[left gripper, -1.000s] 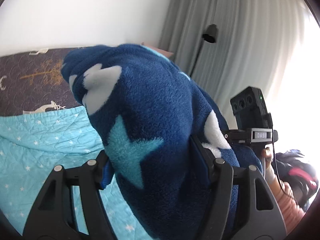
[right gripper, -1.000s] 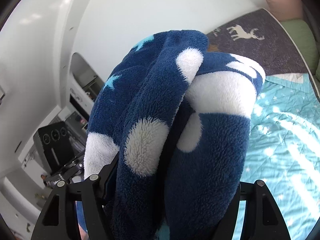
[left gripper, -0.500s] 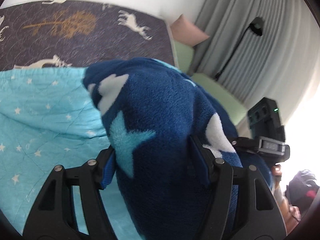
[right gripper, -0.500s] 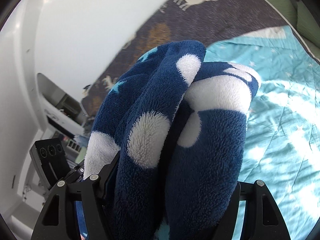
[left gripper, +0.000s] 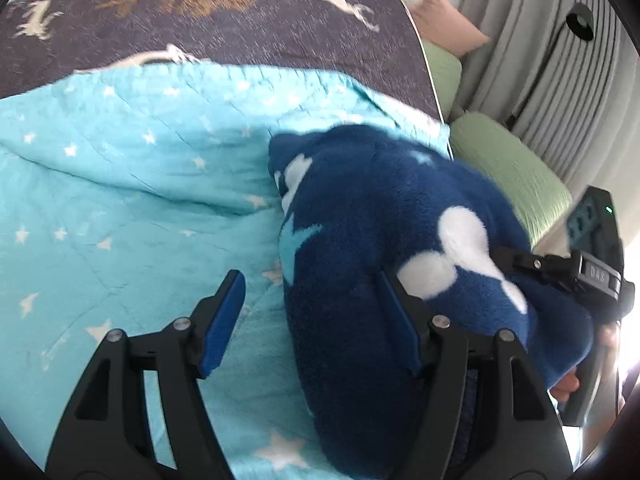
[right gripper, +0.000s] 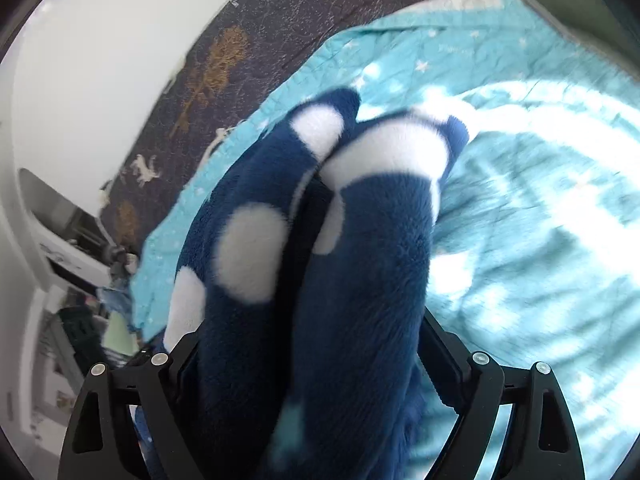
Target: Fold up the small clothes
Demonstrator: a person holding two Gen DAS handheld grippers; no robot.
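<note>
Plush navy fleece garment (left gripper: 384, 240) bunched on quilted turquoise bedspread (left gripper: 120, 200). Left gripper (left gripper: 312, 300) jaws wide; right gripper (right gripper: 312, 344) jaws just opening, fleece between.

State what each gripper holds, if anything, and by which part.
Neither clearly grips. The blue fleece garment drapes over one finger of the left gripper, other pad bare. Jaws of the right gripper have just been opening around its bunched folds.

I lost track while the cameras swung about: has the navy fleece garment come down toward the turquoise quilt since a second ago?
Yes. The navy fleece garment hung up against the wall then; now it has dropped onto the turquoise quilt, below the dark deer-print cover.
</note>
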